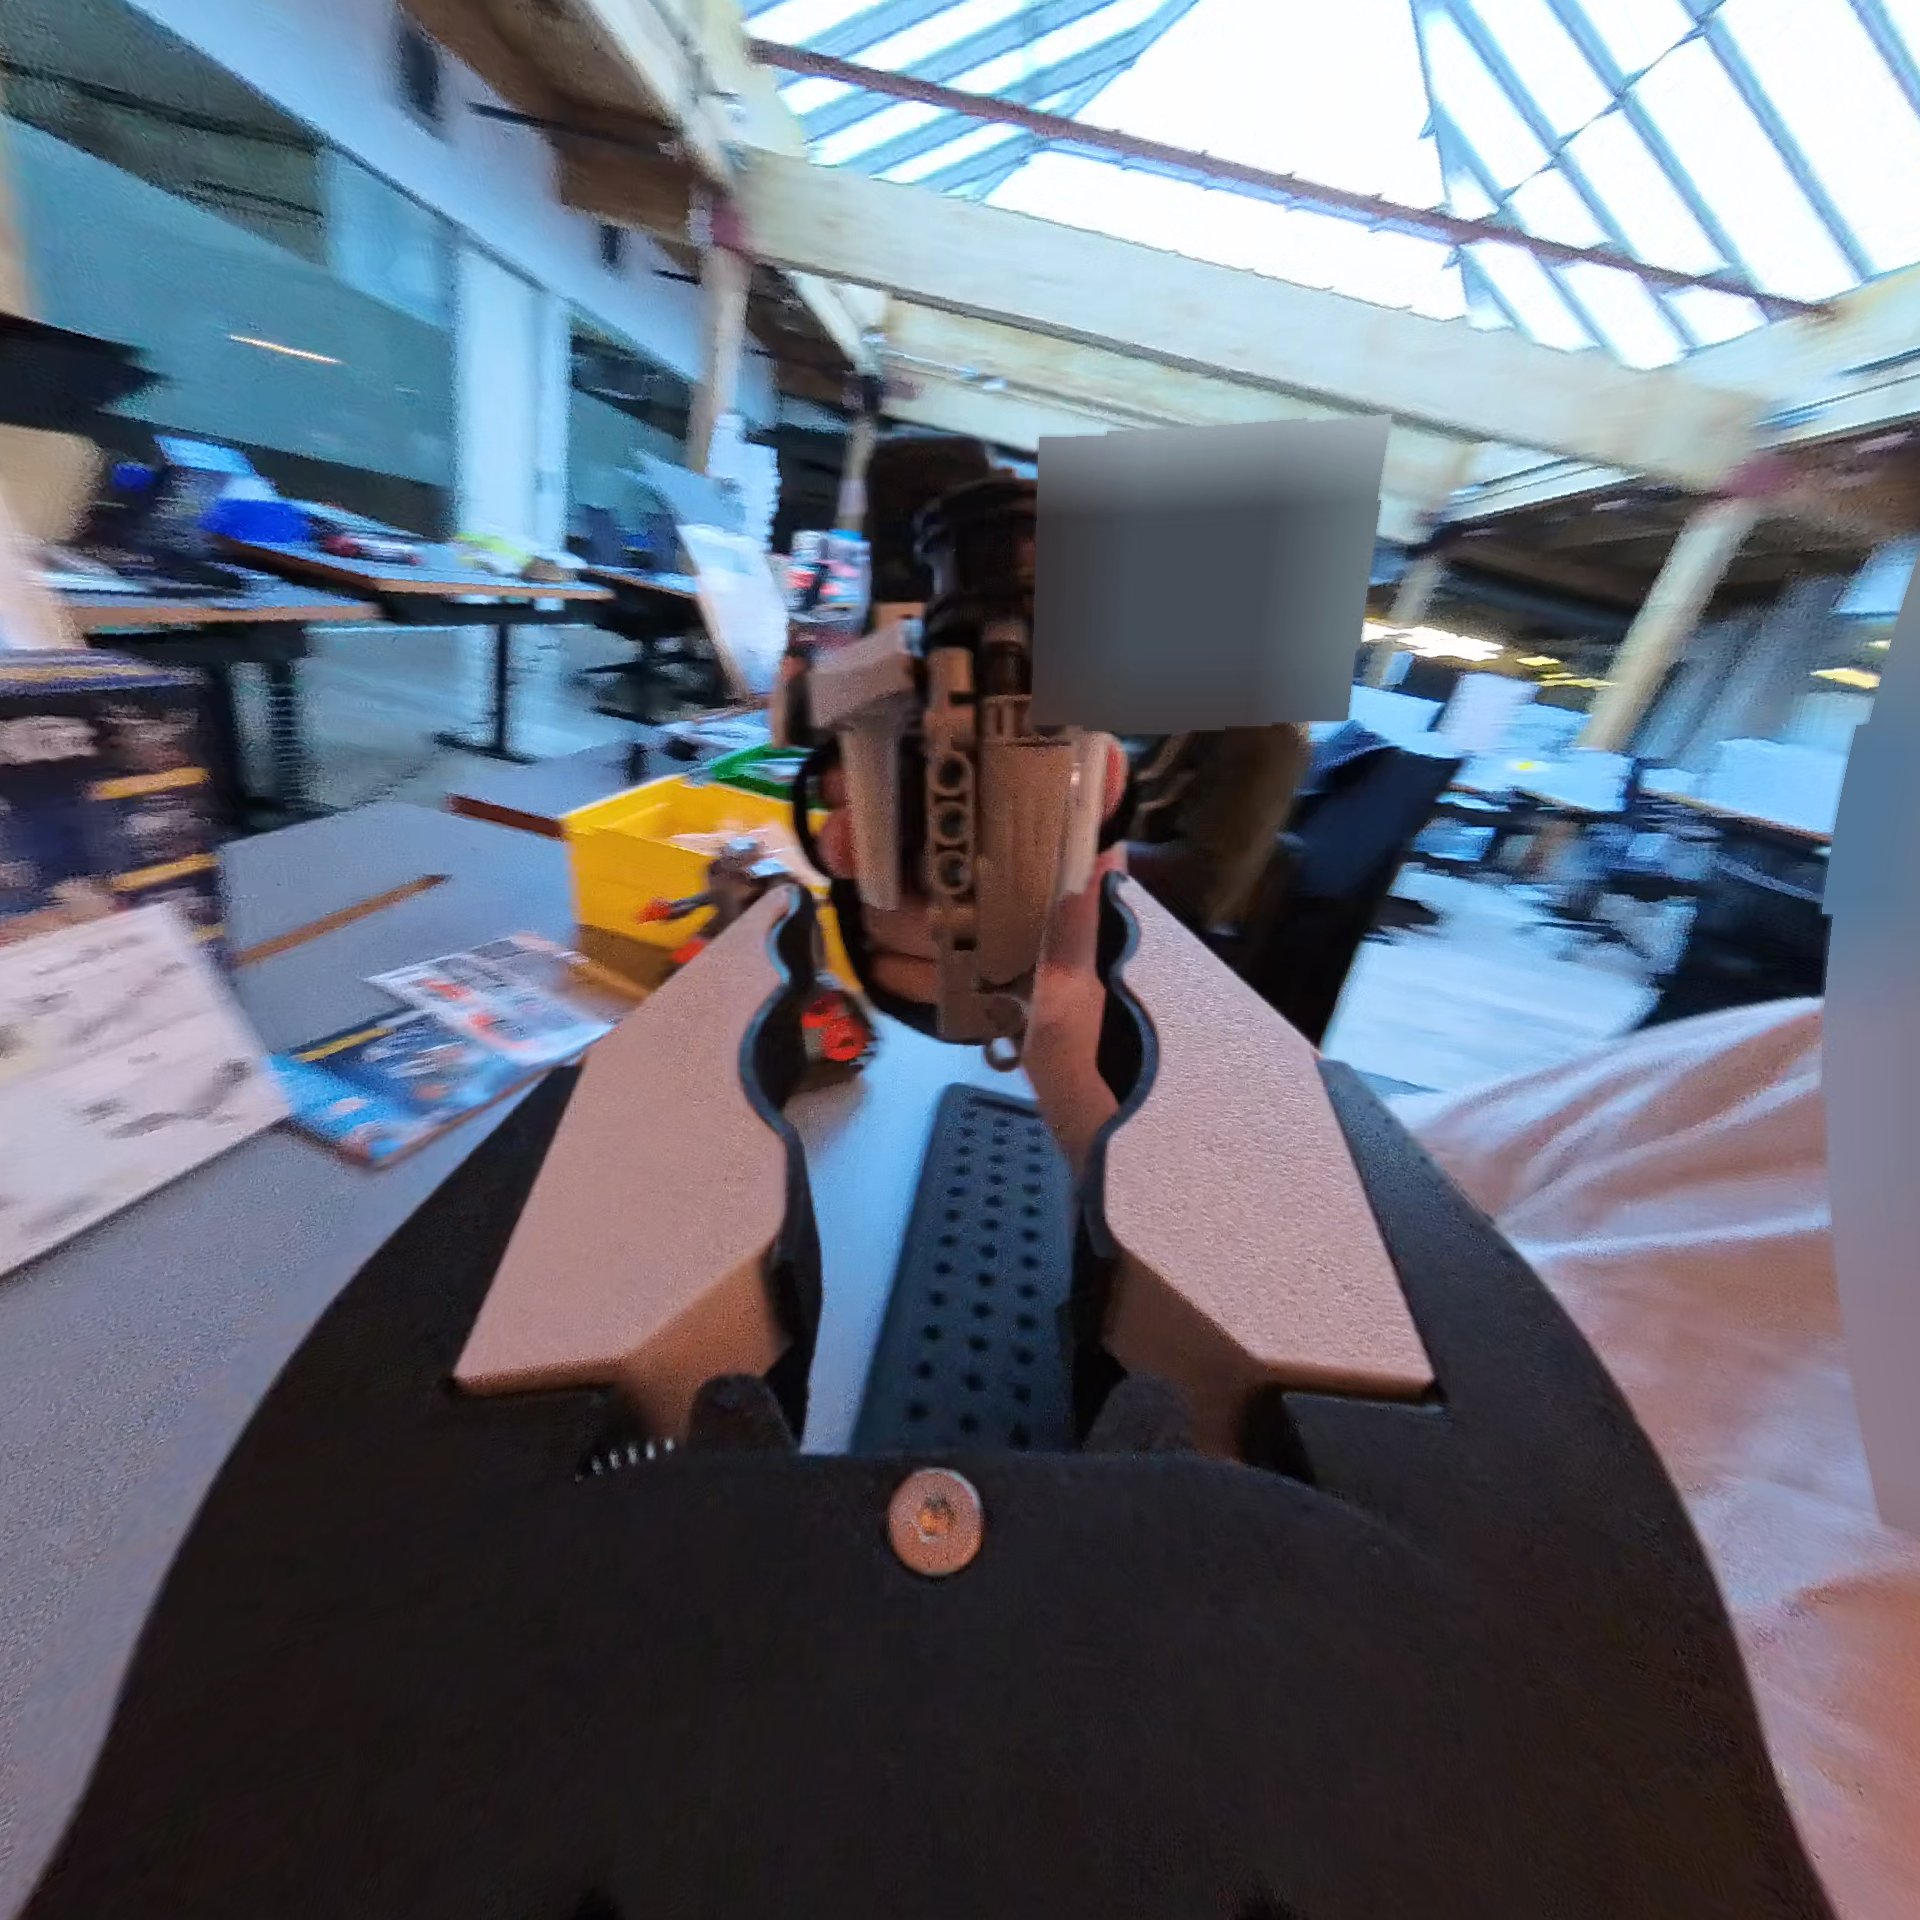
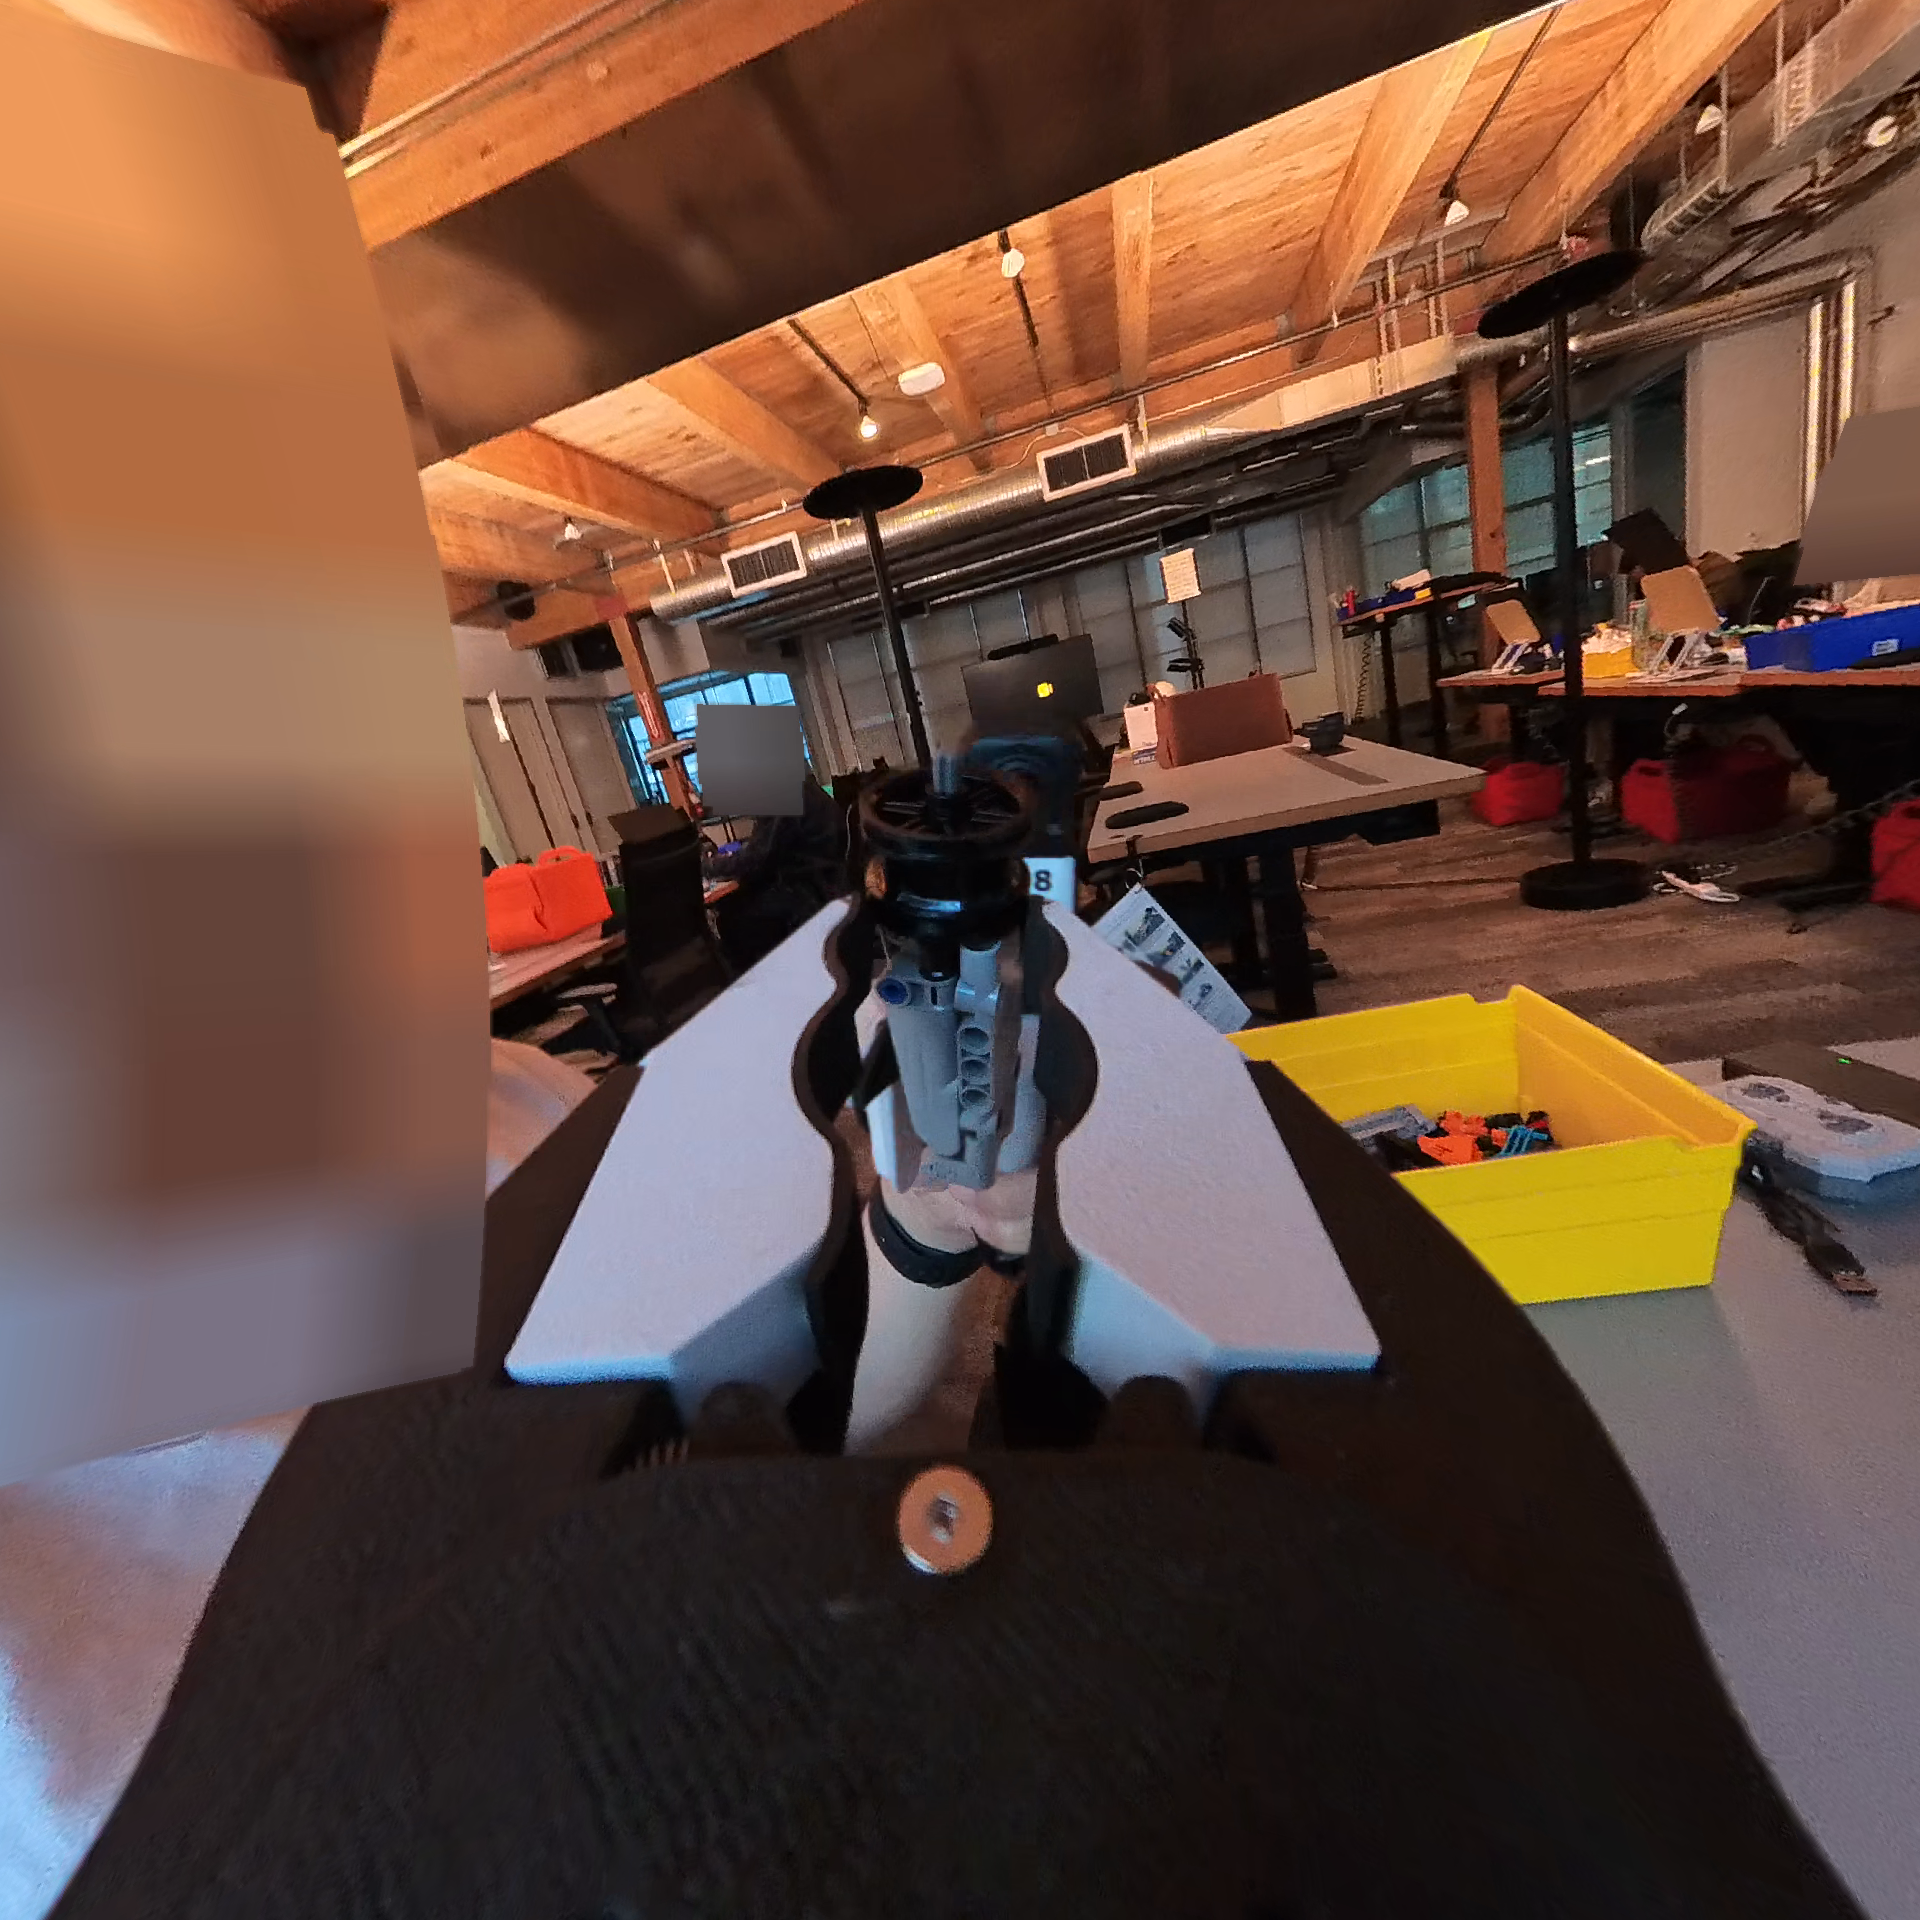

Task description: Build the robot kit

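The right gripper (image 2: 940,997) pinched a grey model (image 2: 961,1070) topped by a black wheel (image 2: 940,831), raised above the bench (image 2: 1714,1455). The left gripper (image 1: 951,935) was spread, just short of it. A yellow bin (image 2: 1579,1195) sat nearby.

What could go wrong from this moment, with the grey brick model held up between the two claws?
The grey brick model is tall and the right claw pinches only its lower part, so it could pivot or come apart. It sits in the air beyond the yellow bin; a dropped piece may miss it. The left claw stands open.
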A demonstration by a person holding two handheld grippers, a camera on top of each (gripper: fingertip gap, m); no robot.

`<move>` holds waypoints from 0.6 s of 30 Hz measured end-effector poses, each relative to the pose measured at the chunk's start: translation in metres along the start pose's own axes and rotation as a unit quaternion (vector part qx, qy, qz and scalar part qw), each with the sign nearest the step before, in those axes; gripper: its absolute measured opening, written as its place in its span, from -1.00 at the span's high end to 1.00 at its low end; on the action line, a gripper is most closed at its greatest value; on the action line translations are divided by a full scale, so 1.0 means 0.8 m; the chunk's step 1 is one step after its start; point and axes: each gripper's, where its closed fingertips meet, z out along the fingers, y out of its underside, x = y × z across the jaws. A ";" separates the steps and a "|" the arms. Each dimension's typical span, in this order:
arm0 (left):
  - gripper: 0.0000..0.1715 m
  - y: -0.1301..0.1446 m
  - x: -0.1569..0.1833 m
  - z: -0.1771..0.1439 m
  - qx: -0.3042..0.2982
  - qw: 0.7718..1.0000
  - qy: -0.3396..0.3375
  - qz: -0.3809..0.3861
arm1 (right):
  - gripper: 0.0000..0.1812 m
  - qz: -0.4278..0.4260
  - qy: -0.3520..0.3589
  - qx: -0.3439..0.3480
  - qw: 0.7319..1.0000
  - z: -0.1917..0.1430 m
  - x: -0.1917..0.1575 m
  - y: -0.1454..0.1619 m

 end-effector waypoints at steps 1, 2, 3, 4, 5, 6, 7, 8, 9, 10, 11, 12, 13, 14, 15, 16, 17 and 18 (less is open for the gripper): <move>0.47 0.001 0.007 0.002 0.004 1.000 0.027 -0.011 | 0.73 -0.003 -0.002 -0.005 1.000 0.003 -0.002 0.001; 0.59 0.001 0.011 0.004 0.010 0.999 0.043 -0.013 | 0.72 -0.005 -0.003 -0.010 1.000 0.005 -0.003 0.002; 0.76 0.000 0.015 0.004 0.016 0.998 0.056 -0.009 | 0.72 -0.007 -0.002 -0.013 1.000 0.007 -0.003 0.003; 0.77 -0.001 0.018 0.005 0.022 0.998 0.065 -0.006 | 0.72 -0.013 -0.003 -0.012 1.000 0.008 -0.004 0.002; 0.77 -0.003 0.019 0.005 0.027 0.997 0.068 -0.009 | 0.72 -0.024 -0.001 -0.010 1.000 0.009 -0.005 0.001; 0.78 -0.005 0.021 0.004 0.035 0.997 0.073 -0.018 | 0.68 -0.044 0.000 -0.009 0.999 0.008 -0.007 -0.001; 0.78 -0.009 0.025 0.002 0.043 0.995 0.081 -0.030 | 0.59 -0.064 0.003 -0.004 0.998 0.007 -0.009 -0.004; 0.78 -0.012 0.027 0.001 0.051 0.994 0.086 -0.046 | 0.49 -0.078 0.011 0.004 0.997 0.006 -0.011 -0.008; 0.78 -0.015 0.027 0.000 0.059 0.992 0.088 -0.063 | 0.47 -0.093 0.013 0.009 0.996 0.003 -0.015 -0.011; 0.78 -0.016 0.028 -0.001 0.064 0.991 0.091 -0.076 | 0.47 -0.111 0.013 0.011 0.994 0.001 -0.020 -0.014; 0.78 -0.015 0.030 -0.001 0.066 0.989 0.098 -0.087 | 0.48 -0.132 0.021 0.011 0.991 -0.001 -0.023 -0.015; 0.78 -0.014 0.032 -0.001 0.064 0.988 0.105 -0.097 | 0.47 -0.157 0.033 0.008 0.987 -0.003 -0.024 -0.016; 0.78 -0.013 0.034 -0.002 0.064 0.987 0.110 -0.102 | 0.47 -0.181 0.047 0.002 0.982 -0.004 -0.024 -0.016; 0.78 -0.013 0.037 -0.002 0.065 0.986 0.115 -0.100 | 0.48 -0.198 0.059 -0.003 0.978 -0.005 -0.025 -0.015; 0.78 -0.012 0.040 -0.003 0.066 0.986 0.118 -0.096 | 0.48 -0.209 0.069 -0.007 0.975 -0.005 -0.025 -0.015; 0.78 -0.012 0.042 -0.003 0.066 0.986 0.121 -0.092 | 0.48 -0.216 0.076 -0.009 0.973 -0.005 -0.026 -0.015; 0.78 -0.012 0.044 -0.004 0.067 0.986 0.123 -0.088 | 0.48 -0.221 0.078 -0.010 0.972 -0.005 -0.028 -0.015; 0.78 -0.012 0.045 -0.004 0.067 0.987 0.122 -0.083 | 0.48 -0.223 0.077 -0.011 0.972 -0.004 -0.030 -0.014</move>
